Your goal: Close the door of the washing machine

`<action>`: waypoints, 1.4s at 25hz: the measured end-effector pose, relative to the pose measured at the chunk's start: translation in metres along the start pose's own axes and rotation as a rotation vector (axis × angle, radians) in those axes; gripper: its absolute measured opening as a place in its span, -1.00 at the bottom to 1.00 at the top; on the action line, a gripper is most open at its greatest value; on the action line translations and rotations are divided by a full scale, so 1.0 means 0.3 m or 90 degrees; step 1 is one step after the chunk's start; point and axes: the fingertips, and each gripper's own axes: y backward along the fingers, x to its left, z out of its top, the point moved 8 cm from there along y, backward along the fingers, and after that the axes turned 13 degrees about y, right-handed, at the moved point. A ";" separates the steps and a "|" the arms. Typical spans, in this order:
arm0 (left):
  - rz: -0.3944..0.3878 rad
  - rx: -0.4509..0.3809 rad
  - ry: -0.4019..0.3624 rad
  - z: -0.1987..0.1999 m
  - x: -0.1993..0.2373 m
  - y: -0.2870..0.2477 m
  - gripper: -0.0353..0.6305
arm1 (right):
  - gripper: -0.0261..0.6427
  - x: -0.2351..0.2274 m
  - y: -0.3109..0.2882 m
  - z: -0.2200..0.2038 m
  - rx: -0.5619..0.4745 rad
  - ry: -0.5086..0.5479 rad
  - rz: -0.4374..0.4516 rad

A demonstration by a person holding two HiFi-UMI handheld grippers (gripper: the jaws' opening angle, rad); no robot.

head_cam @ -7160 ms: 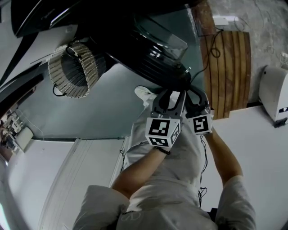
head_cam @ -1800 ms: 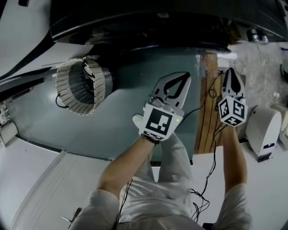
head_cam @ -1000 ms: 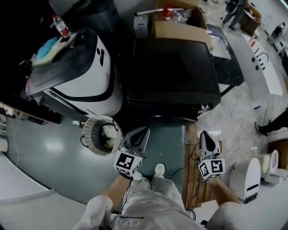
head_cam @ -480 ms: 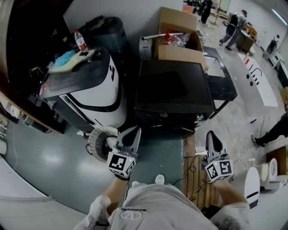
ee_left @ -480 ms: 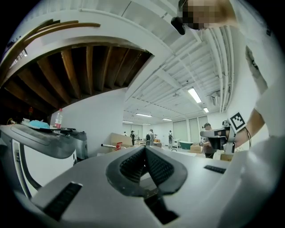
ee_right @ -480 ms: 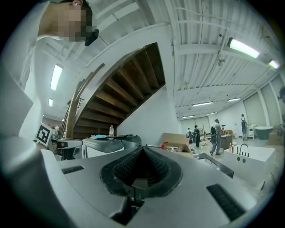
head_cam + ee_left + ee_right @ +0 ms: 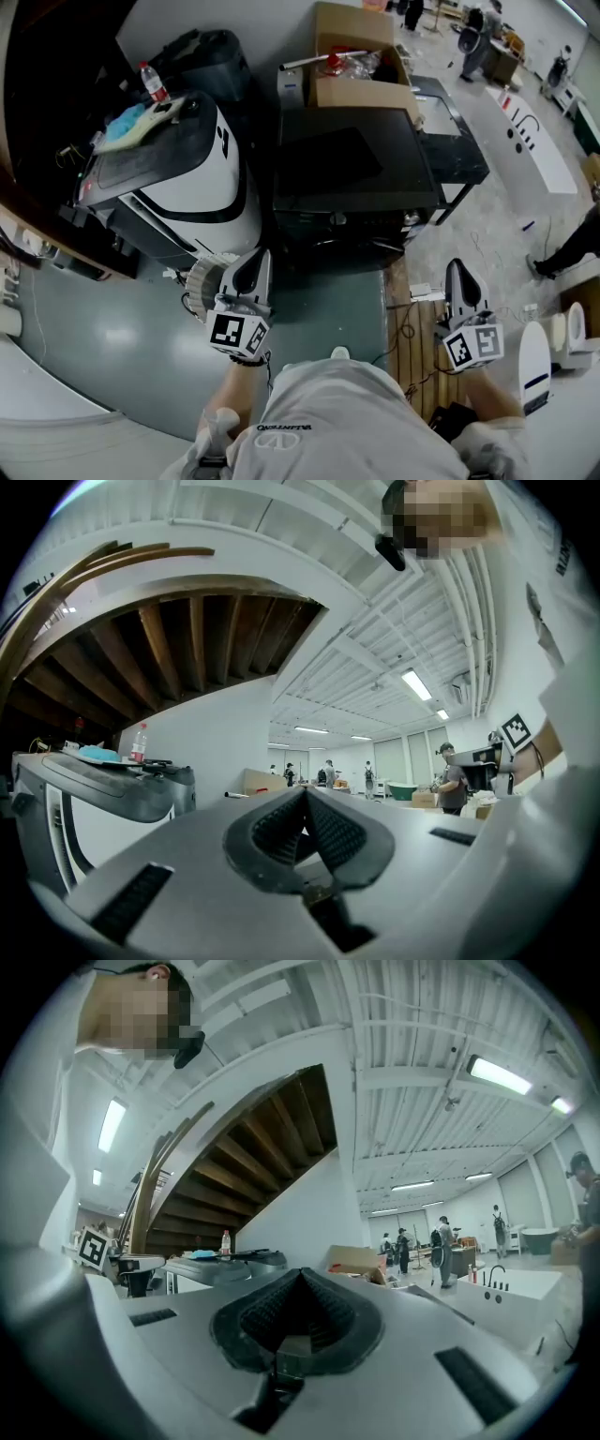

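Observation:
The black washing machine (image 7: 356, 173) stands in the middle of the head view, seen from steeply above. Its front (image 7: 342, 234) lies in shadow, and no door sticks out from it. My left gripper (image 7: 256, 260) hangs in the air before the machine's left corner, shut with nothing held. My right gripper (image 7: 458, 273) hovers to the right of the machine, also shut and empty. In the left gripper view the jaws (image 7: 303, 803) meet at the tips. The right gripper view shows its jaws (image 7: 298, 1282) closed the same way. Neither gripper touches the machine.
A white and grey machine (image 7: 178, 178) with a bottle (image 7: 150, 82) and a cloth on top stands left of the black one. A cardboard box (image 7: 361, 56) sits behind. A ribbed hose coil (image 7: 199, 281) lies beside my left gripper. A wooden pallet (image 7: 408, 342) with cables lies at the right. People stand far back.
Both grippers left the black door and drew back from the machine, staying shut. The head view has lifted from the floor to the machines' tops. The grippers stand wider apart.

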 end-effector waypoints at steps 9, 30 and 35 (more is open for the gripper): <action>0.002 0.004 0.000 -0.011 -0.041 0.009 -0.89 | -0.89 -0.004 0.034 -0.024 -0.013 -0.006 -0.005; 0.001 0.016 0.006 -0.049 -0.079 0.014 -0.89 | -0.89 -0.044 0.027 -0.031 -0.020 0.011 0.008; -0.005 0.022 0.008 -0.052 -0.088 -0.004 -0.89 | -0.89 -0.058 0.019 -0.029 -0.019 0.021 0.012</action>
